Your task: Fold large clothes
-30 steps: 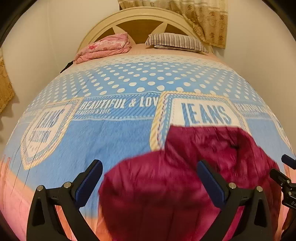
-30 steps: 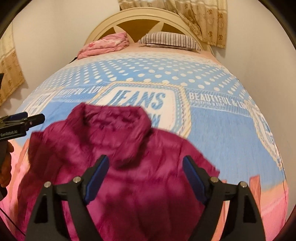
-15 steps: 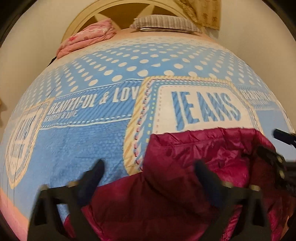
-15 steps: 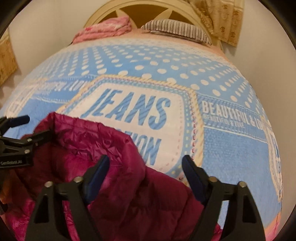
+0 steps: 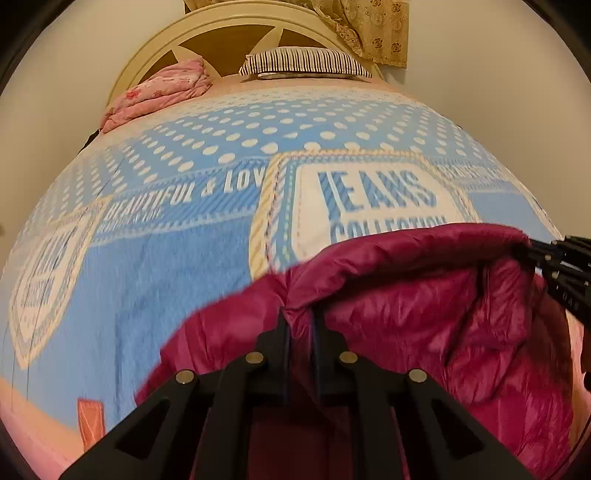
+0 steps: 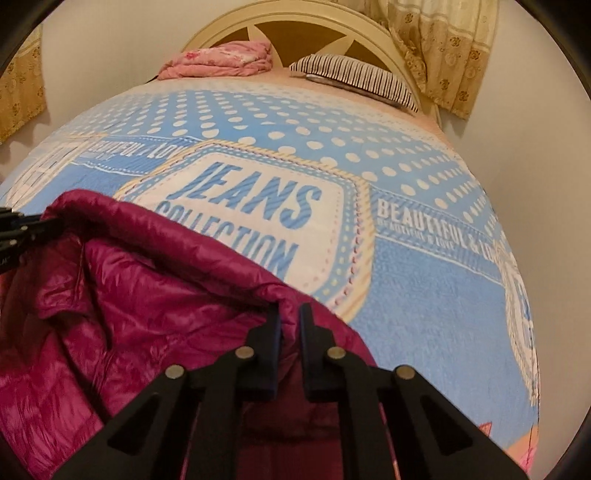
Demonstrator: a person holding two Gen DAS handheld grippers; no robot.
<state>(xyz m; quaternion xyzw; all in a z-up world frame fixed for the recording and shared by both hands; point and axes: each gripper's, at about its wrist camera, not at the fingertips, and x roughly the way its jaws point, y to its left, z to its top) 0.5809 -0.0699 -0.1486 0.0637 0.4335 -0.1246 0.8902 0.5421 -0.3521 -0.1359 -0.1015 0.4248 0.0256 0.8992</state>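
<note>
A magenta puffer jacket (image 5: 406, 295) lies crumpled at the near end of the bed, its upper edge lifted into a ridge. My left gripper (image 5: 299, 314) is closing its jaws on a pinch of that edge, with fabric pressed between the pads. In the right wrist view the same jacket (image 6: 147, 295) fills the lower left. There my right gripper (image 6: 290, 310) is closing on the edge too, and cloth is caught between its fingers. Each gripper shows in the other's view: the right gripper (image 5: 561, 258) at the far right, the left gripper (image 6: 22, 229) at the far left.
The bed carries a blue printed cover (image 5: 166, 277) with white dots and "JEANS COLLECTION" lettering. At the head lie a striped pillow (image 5: 306, 62) and a folded pink blanket (image 5: 162, 92) below a cream headboard (image 5: 221, 33). A patterned curtain (image 6: 443, 48) hangs behind.
Both grippers went from wide open to pinched on the jacket's upper edge. They dropped closer to the bed, and the edge between them now stands up as a ridge.
</note>
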